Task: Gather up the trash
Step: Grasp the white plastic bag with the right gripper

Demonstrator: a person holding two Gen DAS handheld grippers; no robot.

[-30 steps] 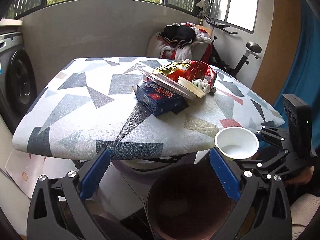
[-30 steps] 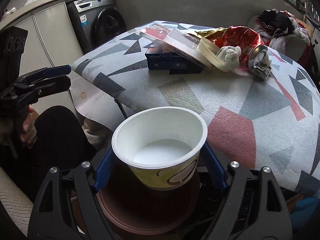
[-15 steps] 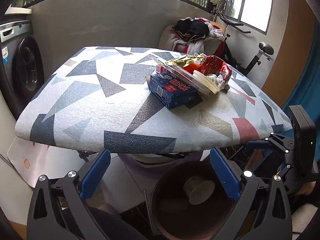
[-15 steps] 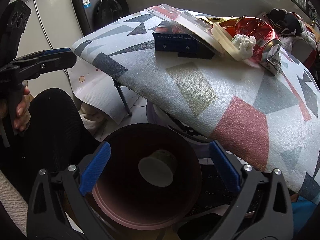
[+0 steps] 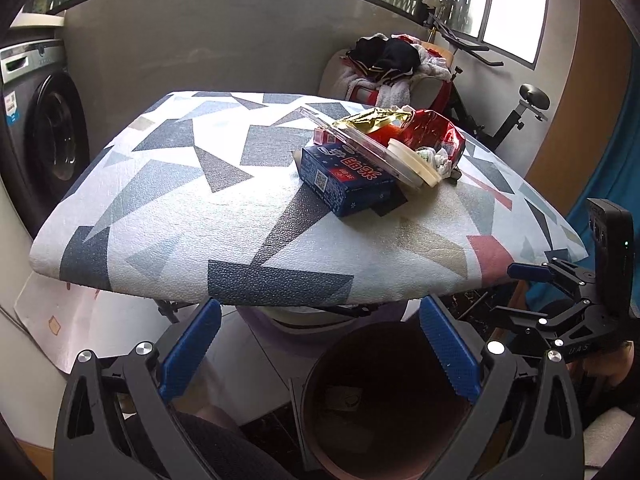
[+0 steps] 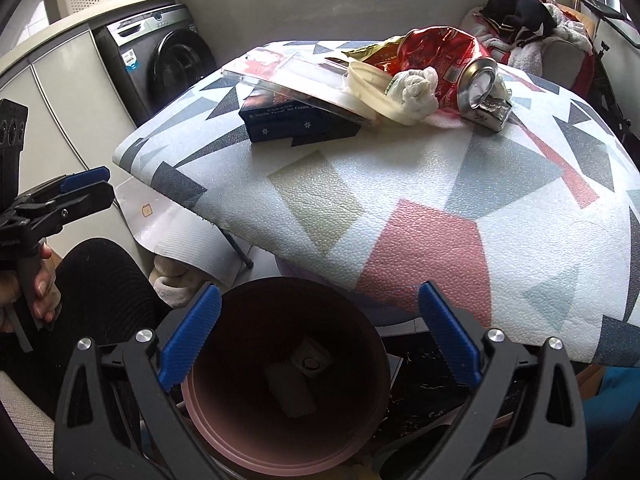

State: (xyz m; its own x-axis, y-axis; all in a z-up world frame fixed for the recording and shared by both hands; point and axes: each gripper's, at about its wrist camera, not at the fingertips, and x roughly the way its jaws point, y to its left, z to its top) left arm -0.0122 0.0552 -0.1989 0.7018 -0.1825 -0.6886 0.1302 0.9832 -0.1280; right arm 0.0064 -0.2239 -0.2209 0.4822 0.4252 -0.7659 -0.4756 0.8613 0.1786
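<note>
The paper cup has gone from the right gripper (image 6: pixel 319 334), whose jaws now gape empty over the brown bin (image 6: pixel 280 392) below the table's (image 6: pixel 400 184) near edge, the left gripper (image 5: pixel 320 338) equally agape, while the blue box (image 5: pixel 348 184), its lettering unreadable, awaits mid-table.

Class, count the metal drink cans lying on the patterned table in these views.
1. A crushed can lies at the right end of the trash pile, beside the white tissue wad. The red bag could hide others.
</note>
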